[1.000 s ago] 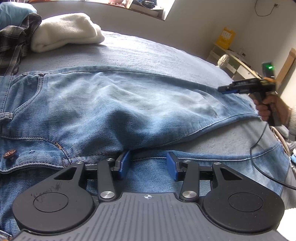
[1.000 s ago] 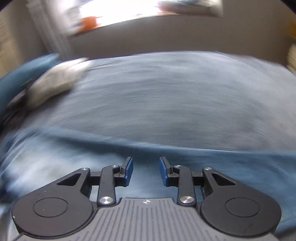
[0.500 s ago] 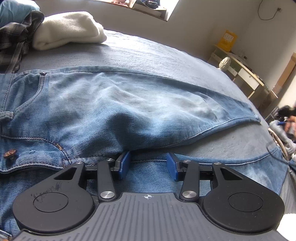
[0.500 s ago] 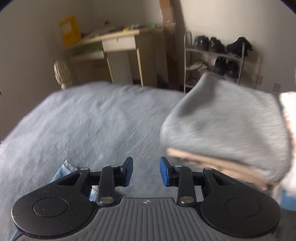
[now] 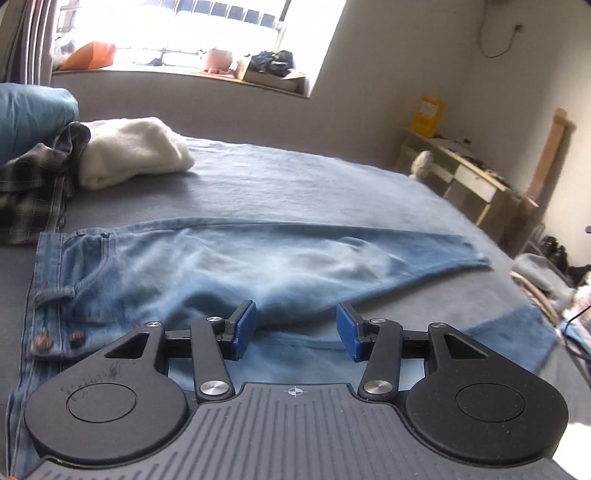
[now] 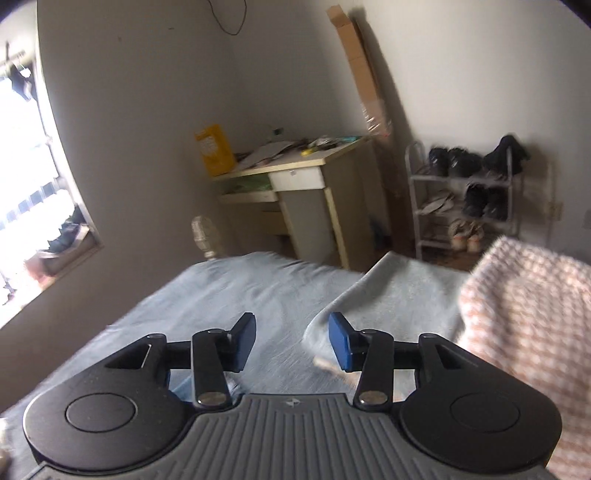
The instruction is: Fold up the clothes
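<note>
Faded blue denim jeans [image 5: 229, 273] lie flat across grey-blue bedspread [image 5: 295, 184], waistband left, legs right. Left gripper [image 5: 295, 328] above the jeans' near edge, jaws apart, empty. Right gripper [image 6: 291, 339] jaws apart, empty, facing cluttered cream desk [image 6: 295, 184]; jeans not seen there.

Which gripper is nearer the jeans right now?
Left. The left gripper hovers open directly over the jeans. The right gripper is open and points toward the desk, with no jeans in its view.

Daylight blows out the window [image 5: 192, 33], the room stays dim, fisheye bends edges, right view motion-blurred
</note>
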Motion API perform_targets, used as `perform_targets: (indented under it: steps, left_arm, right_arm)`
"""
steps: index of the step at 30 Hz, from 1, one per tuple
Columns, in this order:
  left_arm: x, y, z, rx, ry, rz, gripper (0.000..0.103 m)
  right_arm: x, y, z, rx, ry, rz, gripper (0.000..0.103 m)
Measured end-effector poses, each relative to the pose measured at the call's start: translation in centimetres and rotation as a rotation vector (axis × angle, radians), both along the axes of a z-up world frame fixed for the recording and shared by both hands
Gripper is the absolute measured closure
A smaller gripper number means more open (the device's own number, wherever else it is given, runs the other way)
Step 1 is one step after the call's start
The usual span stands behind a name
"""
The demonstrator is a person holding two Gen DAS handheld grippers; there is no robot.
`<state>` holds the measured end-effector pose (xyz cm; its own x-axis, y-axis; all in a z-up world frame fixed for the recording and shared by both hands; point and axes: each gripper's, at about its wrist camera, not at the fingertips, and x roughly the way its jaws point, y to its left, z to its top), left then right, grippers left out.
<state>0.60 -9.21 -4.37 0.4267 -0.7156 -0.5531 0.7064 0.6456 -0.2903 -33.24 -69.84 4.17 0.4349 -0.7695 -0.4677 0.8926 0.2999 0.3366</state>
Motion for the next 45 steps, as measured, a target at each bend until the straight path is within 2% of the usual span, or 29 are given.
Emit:
perform_targets:
  steps: [4,6,8,13,17,21,35,45]
  left_arm:
    - [-3.5,2.4,0.4,0.01,0.045,0.007,0.053]
    - [-4.9,3.9,0.1,0.041,0.077,0.038,0.053]
    - [-6.2,5.5,-0.4,0.052,0.119,0.075,0.053]
    - [-8.6,8.5,-2.0,0.078,0.221,0.162,0.053]
    - [-9.0,10.3,-3.7,0.103,0.289,0.238,0.053]
    - [-7.9,12.5,-4.9,0.039,0.389,0.338,0.053]
    - [-5.5,15.2,-8.5,-0.119,0.564,0.523,0.053]
    - [-3.5,15.6,-9.3,-0.131,0.545,0.594,0.052]
  right_arm:
    - [-4.5,2.7,1.1,0.067,-0.136,0.06,0.055]
    - [-6.0,3.5,0.6,0.142,-0.21,0.108,0.055]
    - [-6.8,4.6,-0.6,0.224,-0.224,0.148,0.054]
    - [-6.5,7.5,-7.0,0.408,-0.21,0.226,0.054]
    - [-5.6,9.4,-12.8,0.562,-0.217,0.231,0.054]
    - [-5.1,10.5,-16.4,0.674,-0.251,0.22,0.054]
    - [-4.3,13.2,-22.5,0.894,-0.365,0.193,0.054]
    - [-4.5,14.3,-25.9,0.928,-0.554,0.081,0.053]
